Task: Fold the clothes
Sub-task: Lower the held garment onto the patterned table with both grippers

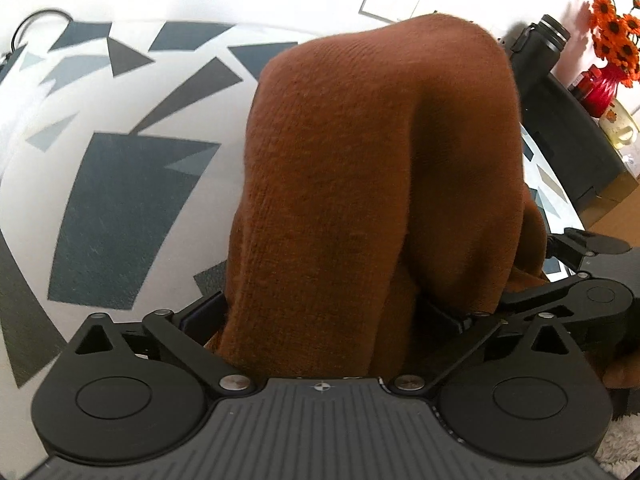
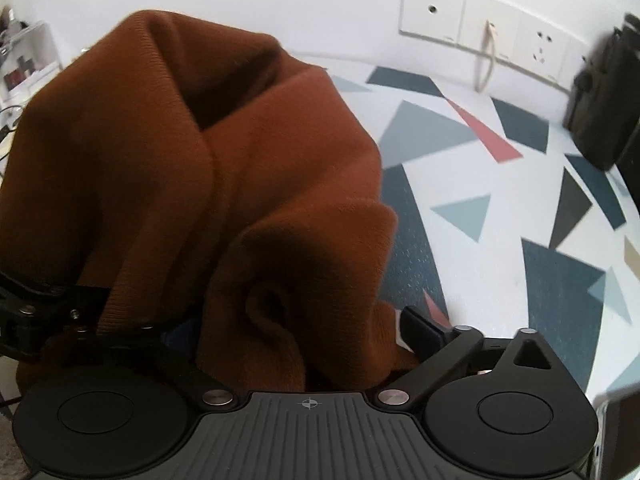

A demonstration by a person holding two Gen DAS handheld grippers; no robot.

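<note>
While both sets of fingers stand spread wide, the brown sweater lies heaped on the tabletop, which carries a white cover printed with grey and dark blue triangles. Seen from the left wrist, the left gripper has the knit bulging up between its fingers, and the cloth covers the inner faces, so whether a pad touches it cannot be told. Seen from the right wrist, the right gripper also has a rolled fold of the sweater between its fingers; the right finger stands clear of the cloth, and the left one is buried under it. Each gripper shows at the edge of the other's view, just beside it. Behind the sweater stand a black bottle, orange flowers in a red vase, and wall sockets.
</note>
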